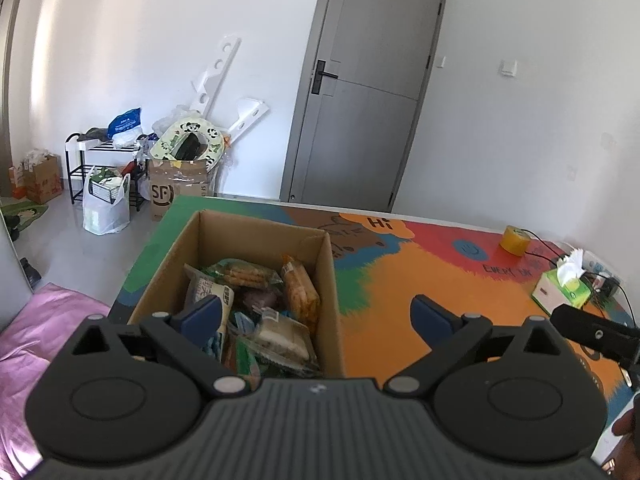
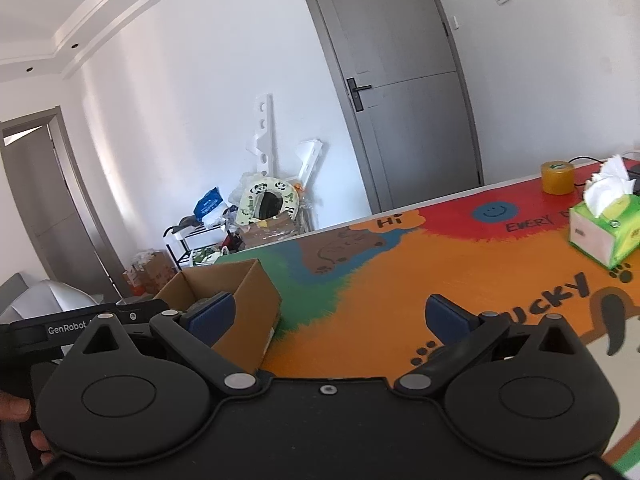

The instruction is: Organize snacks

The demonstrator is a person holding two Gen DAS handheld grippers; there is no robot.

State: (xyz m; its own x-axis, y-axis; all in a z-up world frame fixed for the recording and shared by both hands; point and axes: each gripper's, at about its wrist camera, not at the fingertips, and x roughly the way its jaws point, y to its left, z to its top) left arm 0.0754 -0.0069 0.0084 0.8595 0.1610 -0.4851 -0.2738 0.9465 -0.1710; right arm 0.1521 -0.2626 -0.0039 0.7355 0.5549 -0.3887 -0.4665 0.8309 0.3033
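A big table [image 1: 440, 280] with a colourful painted top in orange, red, green and blue fills the lower part of both views. It carries drawn paw prints, a smiling face and the word "Hi". Behind it there is a grey door [image 1: 368, 84] in a white wall, and in the corner of the room a pile of boxes and bags next to a black shoe rack [image 1: 80, 168].

On the left end of the table stands an open cardboard box [image 1: 332, 280]. The snacks [image 1: 276, 308] are inside this box: several wrapped packets lie mixed together, among them biscuits in clear wrappers and a white packet with green print.

Near the far right side of the table is a green tissue box [image 2: 600, 232] with a white tissue standing out of it. A little behind it is a yellow roll of tape [image 2: 557, 177], well apart from the cardboard box.

The left gripper [image 1: 316, 316] hangs over the near edge of the box, with one blue finger above the snacks and the other above the bare table. Its jaws are wide apart and nothing is between them. The right gripper [image 2: 328, 316] is over the orange part of the table, just right of the box. Its jaws are also wide apart and hold nothing.
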